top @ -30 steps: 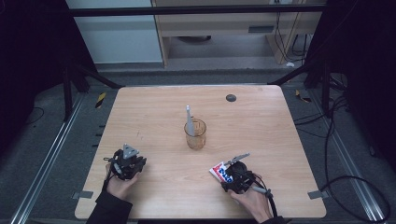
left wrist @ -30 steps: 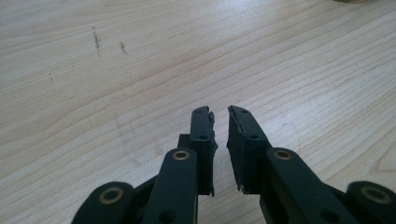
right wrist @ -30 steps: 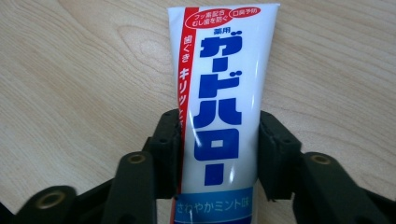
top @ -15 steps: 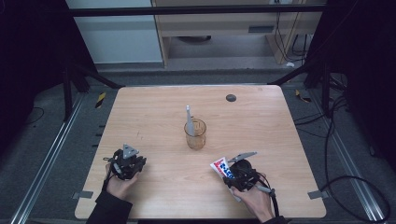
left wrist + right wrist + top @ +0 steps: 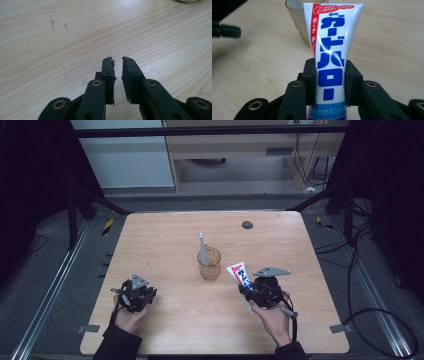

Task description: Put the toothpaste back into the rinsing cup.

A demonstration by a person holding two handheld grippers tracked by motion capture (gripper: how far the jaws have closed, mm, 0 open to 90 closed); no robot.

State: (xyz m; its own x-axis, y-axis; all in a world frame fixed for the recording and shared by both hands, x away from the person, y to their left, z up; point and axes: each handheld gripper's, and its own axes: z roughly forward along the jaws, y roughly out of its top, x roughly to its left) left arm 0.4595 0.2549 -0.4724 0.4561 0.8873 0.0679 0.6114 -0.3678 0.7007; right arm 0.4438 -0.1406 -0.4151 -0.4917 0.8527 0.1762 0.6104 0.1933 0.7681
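Note:
A white toothpaste tube [image 5: 240, 276] with blue and red print stands up between the jaws of my right gripper [image 5: 248, 291], lifted off the wooden table [image 5: 165, 235]. In the right gripper view the pads press on both sides of the tube [image 5: 329, 60], so that gripper [image 5: 330, 75] is shut on it; its jaws have just been closing around it. An amber glass cup [image 5: 209, 265] with a grey stick-like item [image 5: 202, 247] in it stands at the table's middle, just beyond the tube. My left gripper [image 5: 137, 290] rests near the front left, its jaws [image 5: 118, 62] a narrow gap apart, with nothing between them.
A small dark round spot [image 5: 247, 225] marks the table's far side. The cup's base [image 5: 187, 0] shows at the top right of the left gripper view. Black frame legs and cables surround the table, and its front edge runs just below both hands.
My right gripper has closed on the toothpaste tube and risen with it, so the tube now tilts upward off the table. The left gripper has stayed put.

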